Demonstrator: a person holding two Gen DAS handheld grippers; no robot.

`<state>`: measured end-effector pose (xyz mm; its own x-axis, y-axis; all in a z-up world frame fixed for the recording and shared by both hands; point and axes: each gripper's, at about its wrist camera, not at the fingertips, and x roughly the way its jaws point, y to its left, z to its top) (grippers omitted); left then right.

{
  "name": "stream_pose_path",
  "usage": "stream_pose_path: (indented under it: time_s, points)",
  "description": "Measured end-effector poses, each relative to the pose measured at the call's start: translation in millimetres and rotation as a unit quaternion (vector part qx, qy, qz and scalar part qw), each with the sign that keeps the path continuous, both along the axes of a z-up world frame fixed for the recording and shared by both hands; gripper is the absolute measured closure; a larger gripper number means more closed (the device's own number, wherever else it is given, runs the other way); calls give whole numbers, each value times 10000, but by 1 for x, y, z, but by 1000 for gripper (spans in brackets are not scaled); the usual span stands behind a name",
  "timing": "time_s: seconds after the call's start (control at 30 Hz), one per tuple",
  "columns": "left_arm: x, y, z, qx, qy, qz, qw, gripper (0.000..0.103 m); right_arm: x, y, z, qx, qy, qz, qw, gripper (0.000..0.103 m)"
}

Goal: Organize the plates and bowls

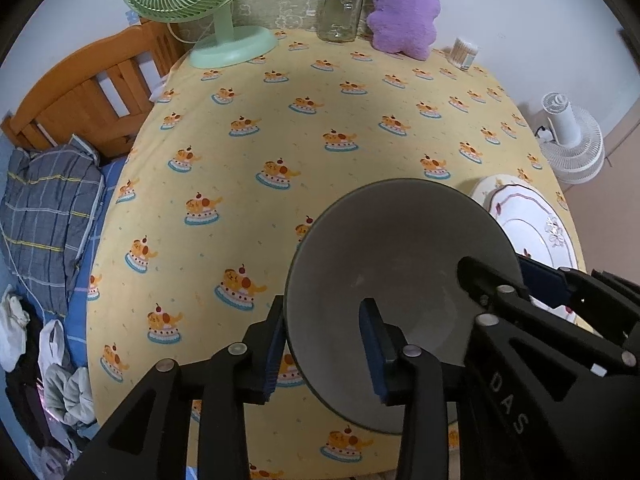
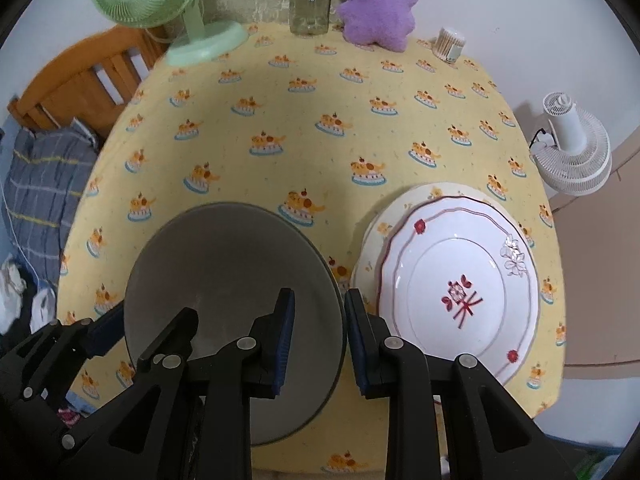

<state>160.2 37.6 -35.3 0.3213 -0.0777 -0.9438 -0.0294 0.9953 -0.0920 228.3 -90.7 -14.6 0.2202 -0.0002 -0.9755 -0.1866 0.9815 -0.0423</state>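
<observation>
A grey bowl [image 1: 400, 264] [image 2: 232, 264] sits near the table's front edge. My left gripper [image 1: 324, 344] straddles the bowl's left rim, one finger outside and one inside, jaws apart with a gap to the rim. My right gripper [image 2: 318, 344] straddles the bowl's right rim the same way, jaws apart. It shows in the left wrist view [image 1: 500, 280] at the bowl's right side. A white plate with red flowers [image 2: 460, 292] [image 1: 532, 224] lies on a larger cream plate [image 2: 372, 236] just right of the bowl.
The table has a yellow patterned cloth [image 2: 304, 92]. At the back stand a green fan [image 2: 168, 4], a glass jar [image 2: 310, 4], a purple plush [image 2: 376, 4] and a cotton-swab tub [image 2: 450, 44]. A bed [image 1: 52, 200] lies left, a white fan [image 2: 572, 148] right.
</observation>
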Motion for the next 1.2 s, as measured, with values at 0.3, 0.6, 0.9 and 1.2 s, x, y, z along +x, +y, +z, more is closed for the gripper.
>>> stream_pose_path:
  time_s: [0.3, 0.6, 0.9, 1.2]
  points:
    - [-8, 2, 20, -150, -302, -321, 9989, 31, -12, -19, 15, 671, -187, -368, 9969, 60]
    - [-6, 3, 18, -308, -268, -210, 9989, 21, -17, -36, 25, 924, -366, -368, 9944, 38]
    - [1, -4, 7, -91, -112, 81, 9999, 21, -5, -44, 11, 1158, -260, -130, 9928, 38]
    - [7, -11, -1, 269, 105, 559, 9980, 21, 20, -47, -17, 1654, 266, 190, 9857, 38]
